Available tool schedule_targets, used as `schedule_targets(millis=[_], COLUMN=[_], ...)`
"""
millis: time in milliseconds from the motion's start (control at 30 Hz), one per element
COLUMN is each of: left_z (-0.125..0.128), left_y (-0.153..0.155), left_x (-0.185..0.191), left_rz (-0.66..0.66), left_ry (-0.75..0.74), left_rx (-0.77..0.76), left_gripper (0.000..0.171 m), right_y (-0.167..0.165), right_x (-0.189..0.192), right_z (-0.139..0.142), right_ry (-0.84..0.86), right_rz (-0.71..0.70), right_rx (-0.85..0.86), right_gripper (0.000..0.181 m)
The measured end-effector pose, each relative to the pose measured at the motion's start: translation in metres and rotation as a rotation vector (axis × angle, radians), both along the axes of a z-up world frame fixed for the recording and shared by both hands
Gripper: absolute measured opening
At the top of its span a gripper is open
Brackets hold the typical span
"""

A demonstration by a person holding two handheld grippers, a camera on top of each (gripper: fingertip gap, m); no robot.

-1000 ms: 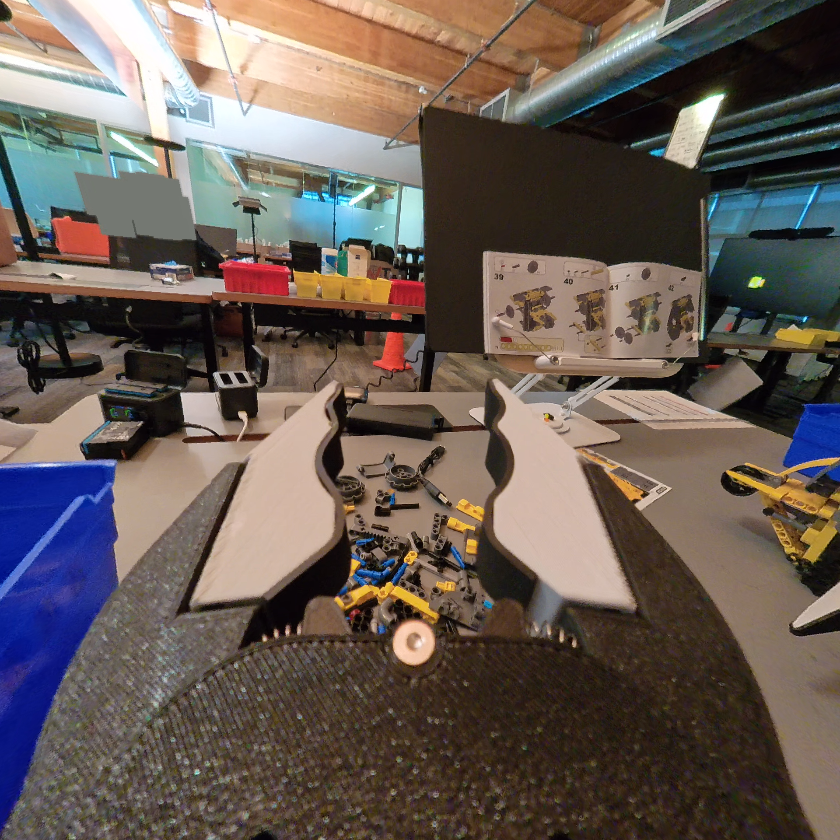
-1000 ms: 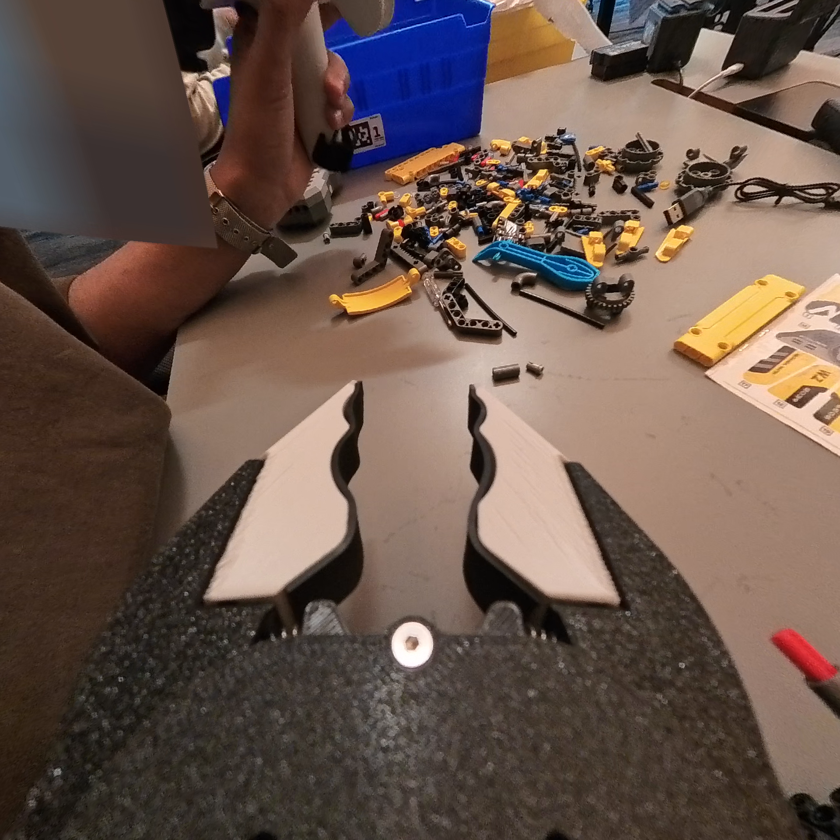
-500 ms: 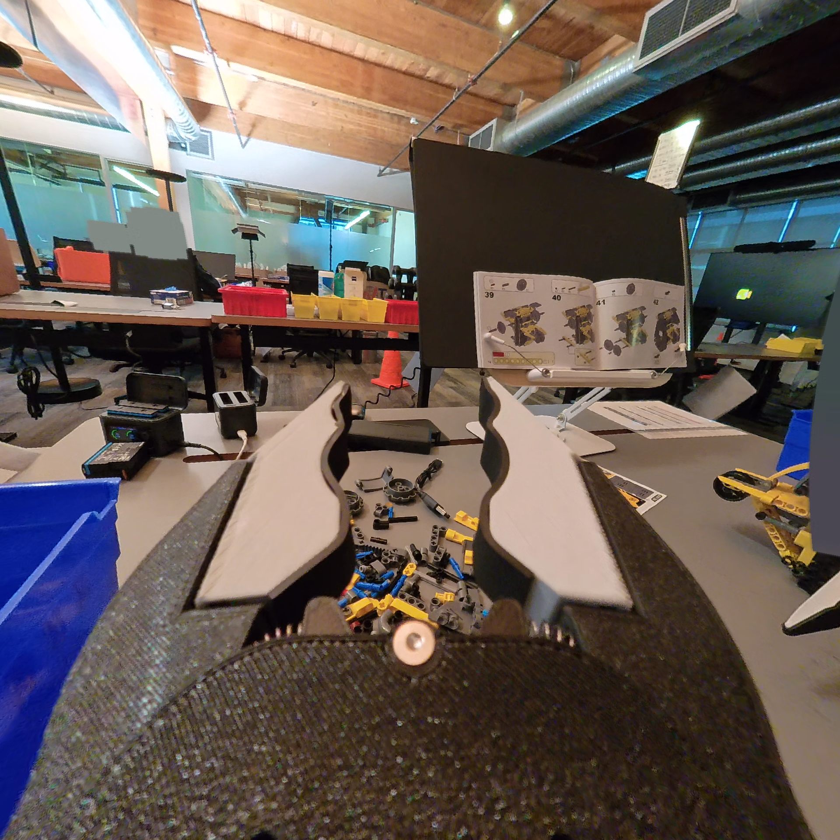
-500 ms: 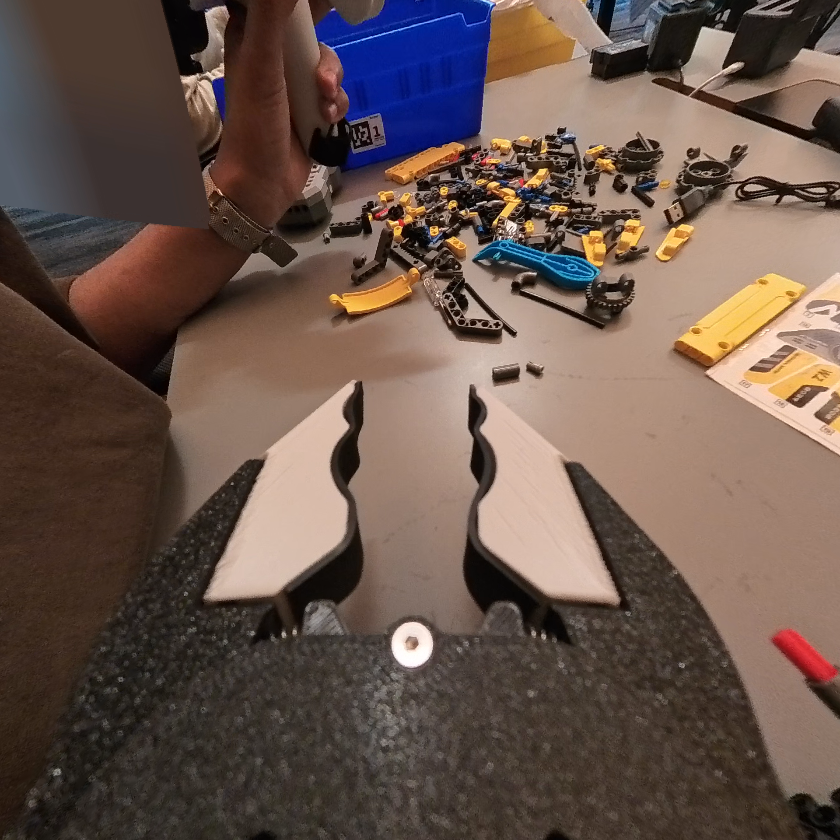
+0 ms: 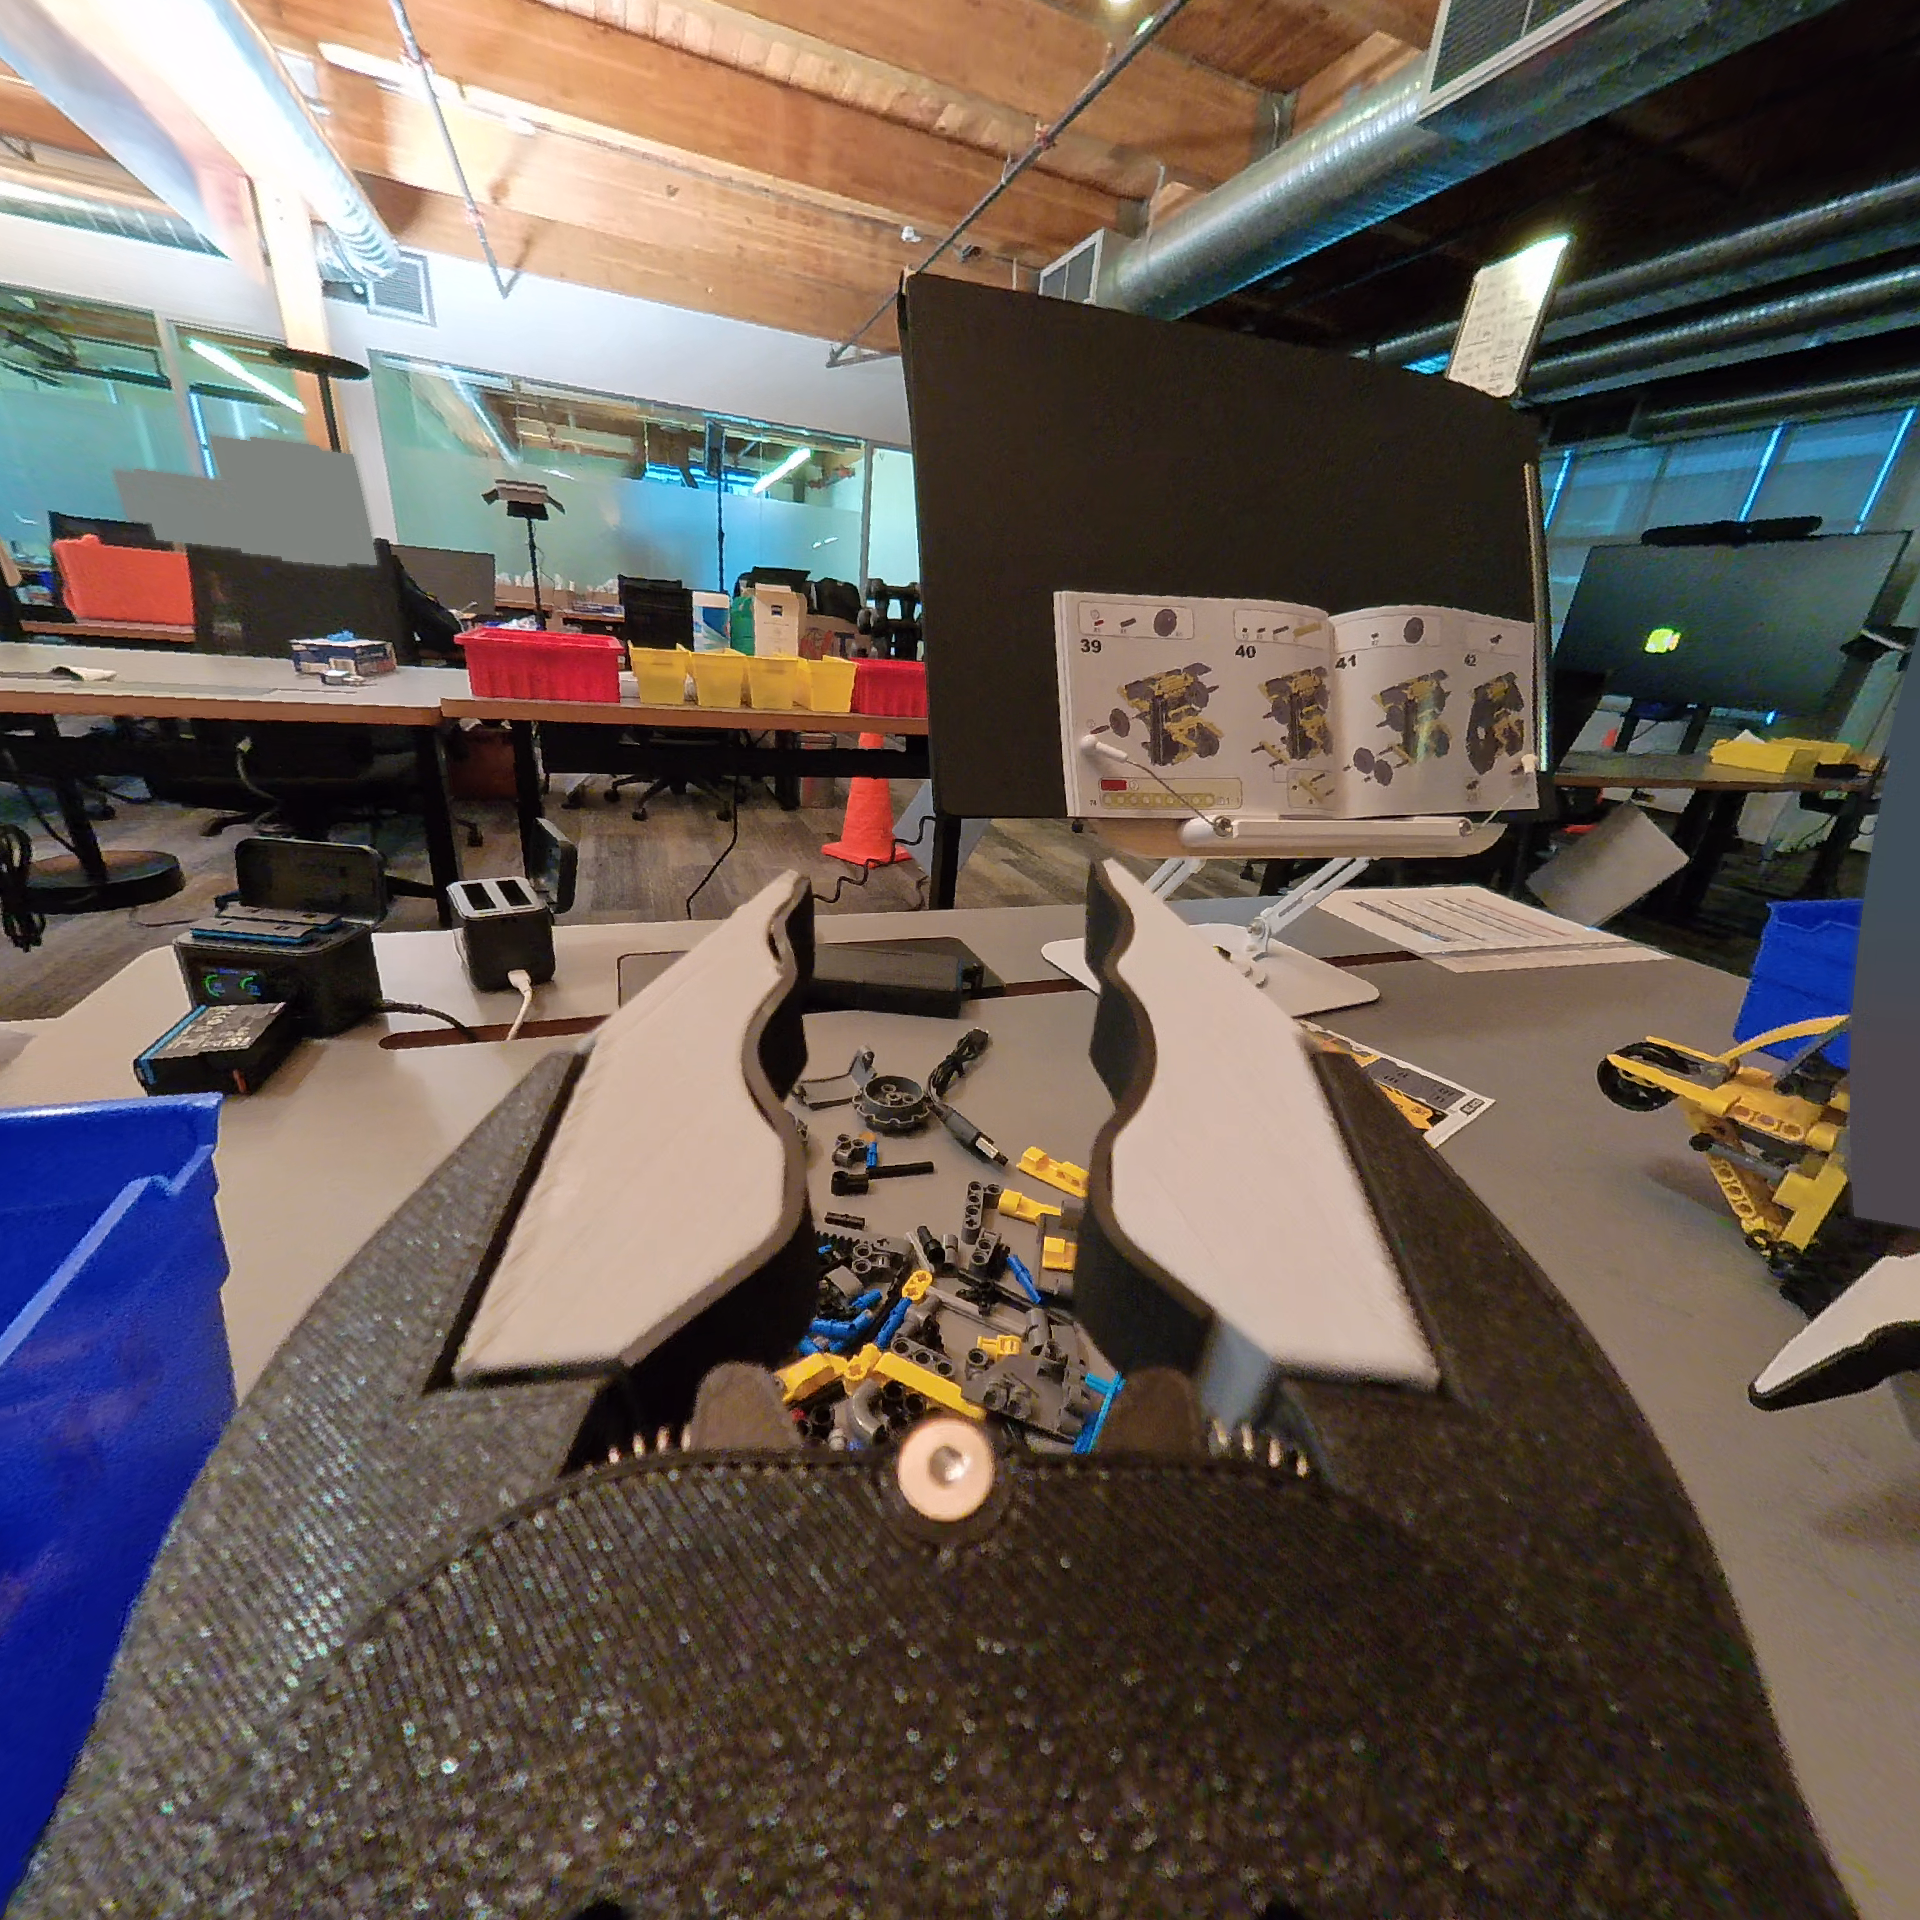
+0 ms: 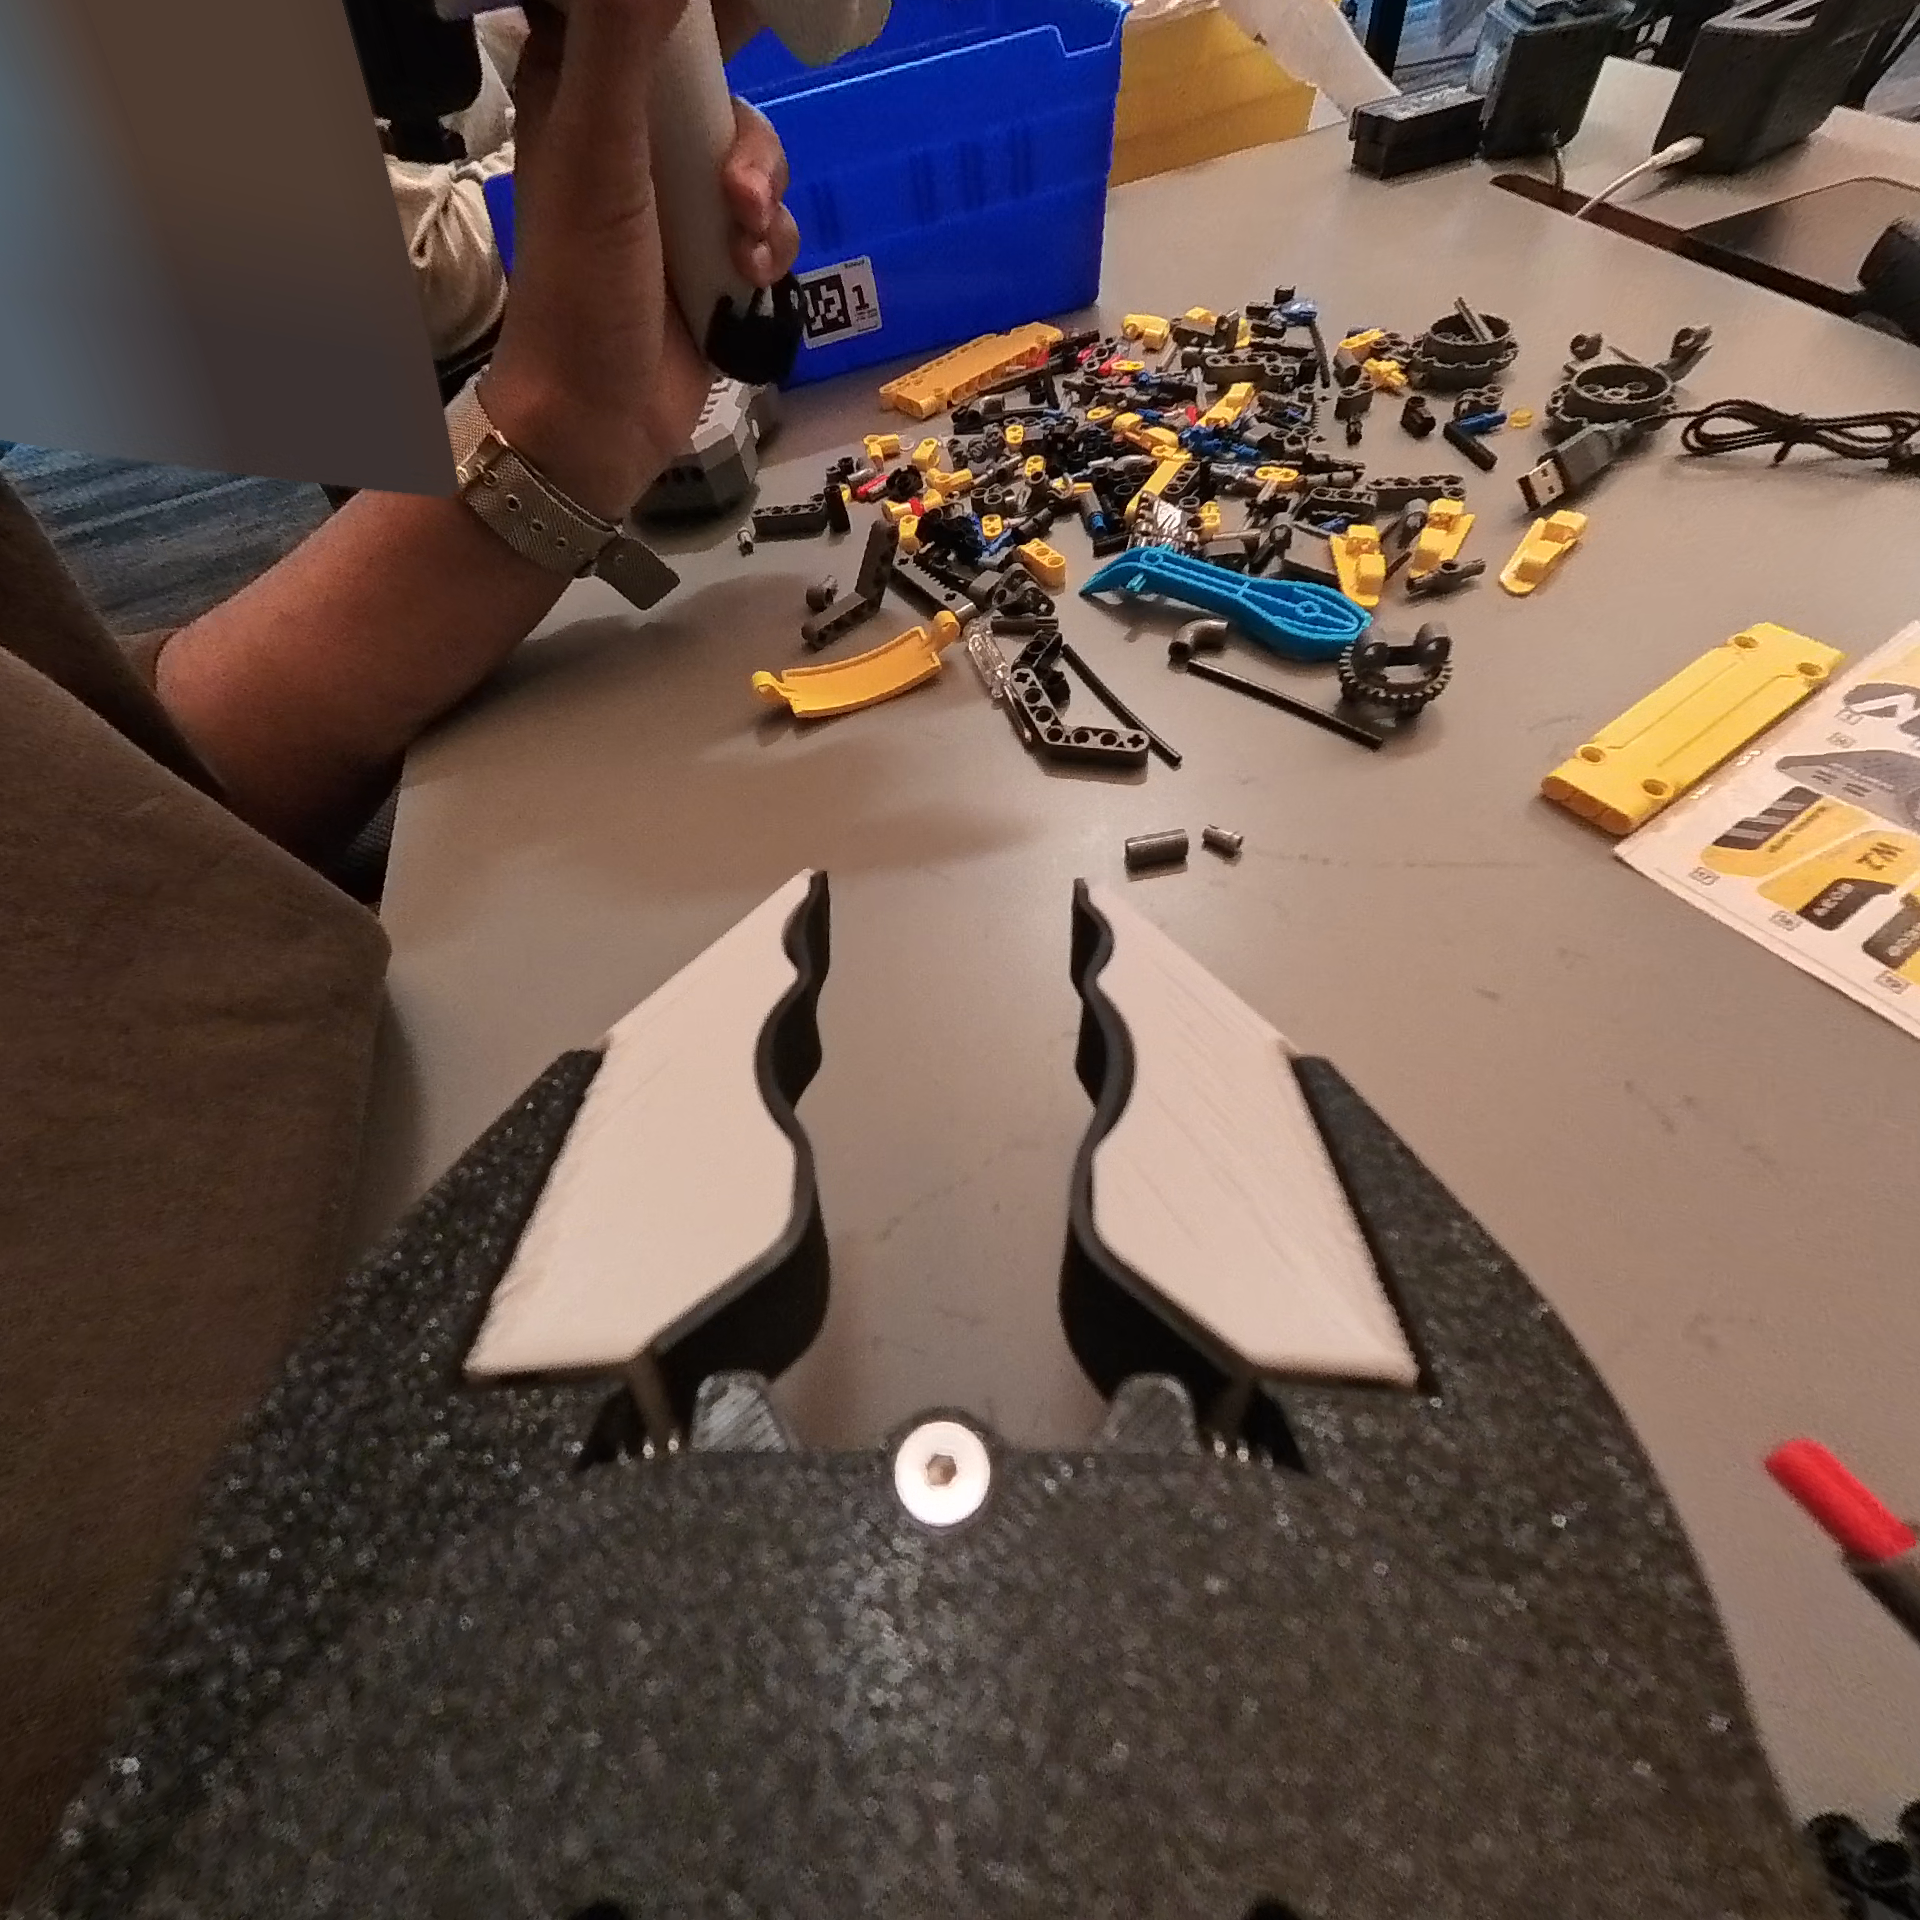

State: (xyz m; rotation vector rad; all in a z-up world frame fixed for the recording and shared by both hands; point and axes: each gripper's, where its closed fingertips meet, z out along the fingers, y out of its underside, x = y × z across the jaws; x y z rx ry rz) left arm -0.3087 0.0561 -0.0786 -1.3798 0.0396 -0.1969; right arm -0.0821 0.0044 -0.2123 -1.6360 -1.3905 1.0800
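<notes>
Hovering empty above the loose heap of building-toy parts (image 5: 935,1299), the left gripper (image 5: 945,914) has its jaws spread. The right gripper (image 6: 951,894), jaws likewise apart, sits low over bare grey table (image 6: 1351,935), nearest two small dark pins (image 6: 1179,844).

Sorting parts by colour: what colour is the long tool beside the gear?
Bright blue tool, clearest in the right wrist view.

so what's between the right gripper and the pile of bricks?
Right wrist view: bare table ahead of the right gripper, two small dark pins, then the brick pile.
</notes>
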Motion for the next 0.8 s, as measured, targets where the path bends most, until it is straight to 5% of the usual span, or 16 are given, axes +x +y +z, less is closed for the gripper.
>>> schedule_targets(millis=[800], left_z=[-0.046], left_y=[0.027], left_x=[0.021], left_rz=[-0.122], left_ry=[0.001], left_rx=[-0.26], left_gripper=[0.053], right_y=[-0.001], right_x=[0.001], right_z=[0.0], right_ry=[0.0], right_rz=[0.0], right_rx=[0.022], right_gripper=[0.047])
